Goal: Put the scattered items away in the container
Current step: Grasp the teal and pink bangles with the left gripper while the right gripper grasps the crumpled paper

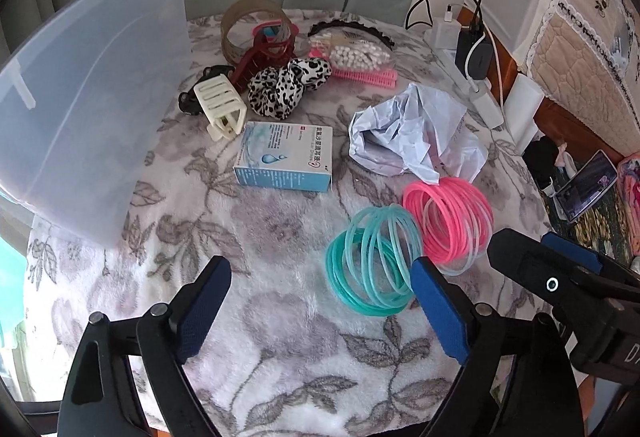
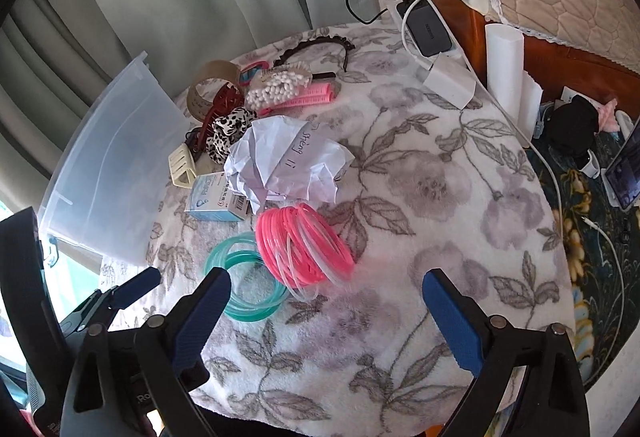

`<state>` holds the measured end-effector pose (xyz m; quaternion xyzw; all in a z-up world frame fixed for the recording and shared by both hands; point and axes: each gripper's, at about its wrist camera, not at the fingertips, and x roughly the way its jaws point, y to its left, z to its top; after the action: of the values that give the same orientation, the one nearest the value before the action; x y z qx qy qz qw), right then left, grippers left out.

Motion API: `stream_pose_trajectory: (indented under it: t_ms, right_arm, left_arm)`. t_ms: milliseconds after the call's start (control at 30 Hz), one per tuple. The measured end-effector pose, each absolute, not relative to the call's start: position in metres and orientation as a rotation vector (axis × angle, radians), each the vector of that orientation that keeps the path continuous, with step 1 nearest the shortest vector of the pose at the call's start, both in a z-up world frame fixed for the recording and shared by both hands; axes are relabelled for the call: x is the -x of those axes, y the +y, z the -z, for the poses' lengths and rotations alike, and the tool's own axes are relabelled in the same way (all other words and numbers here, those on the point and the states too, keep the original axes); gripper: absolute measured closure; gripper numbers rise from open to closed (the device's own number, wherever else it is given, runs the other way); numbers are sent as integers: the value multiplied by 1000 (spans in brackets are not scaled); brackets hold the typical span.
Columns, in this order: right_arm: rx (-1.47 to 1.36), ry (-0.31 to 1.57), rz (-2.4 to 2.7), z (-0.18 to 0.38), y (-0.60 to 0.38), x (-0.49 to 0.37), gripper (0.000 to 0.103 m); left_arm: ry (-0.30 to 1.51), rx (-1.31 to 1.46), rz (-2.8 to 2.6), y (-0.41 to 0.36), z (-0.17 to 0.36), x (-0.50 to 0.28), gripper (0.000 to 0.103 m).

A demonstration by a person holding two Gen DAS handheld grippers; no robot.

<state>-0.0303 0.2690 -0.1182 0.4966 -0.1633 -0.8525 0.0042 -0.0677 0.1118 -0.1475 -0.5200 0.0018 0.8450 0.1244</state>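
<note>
A: What is on the table?

B: A round table under a floral cloth. At its left edge stands a clear plastic container, with nothing visible inside. Just beside it lies a heap of hair clips, a spotted scrunchie, a bag of cotton swabs and a pink comb.

A: And nearer the camera?

B: A small blue box, crumpled paper, then a bundle of teal bangles touching a bundle of pink bangles.

A: The grippers?

B: The left gripper is wide open and holds nothing; one fingertip is just beside the teal bangles. The right gripper is also wide open and empty, above the cloth close to the pink bangles.
</note>
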Motion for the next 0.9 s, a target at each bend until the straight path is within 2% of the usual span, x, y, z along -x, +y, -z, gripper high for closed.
stream_pose_trajectory:
  t_ms: [100, 267, 467, 600, 900]
  right_arm:
    - [-1531, -519, 2677, 118, 269, 42, 9]
    - [-1490, -520, 2680, 114, 264, 71, 9]
    - [-1470, -480, 2653, 123, 262, 109, 9]
    - [-1506, -480, 2592, 143, 259, 126, 9]
    - [-1533, -640, 2446, 170, 253, 140, 9]
  left_arm:
    - [4, 1550, -2432, 118, 158, 73, 14]
    - [5, 1597, -2381, 122, 174, 82, 28]
    - [-8, 1615, -2369, 118, 183, 88, 38]
    - [2, 1604, -2373, 119, 184, 89, 40]
    - [51, 1560, -2391, 124, 187, 86, 42]
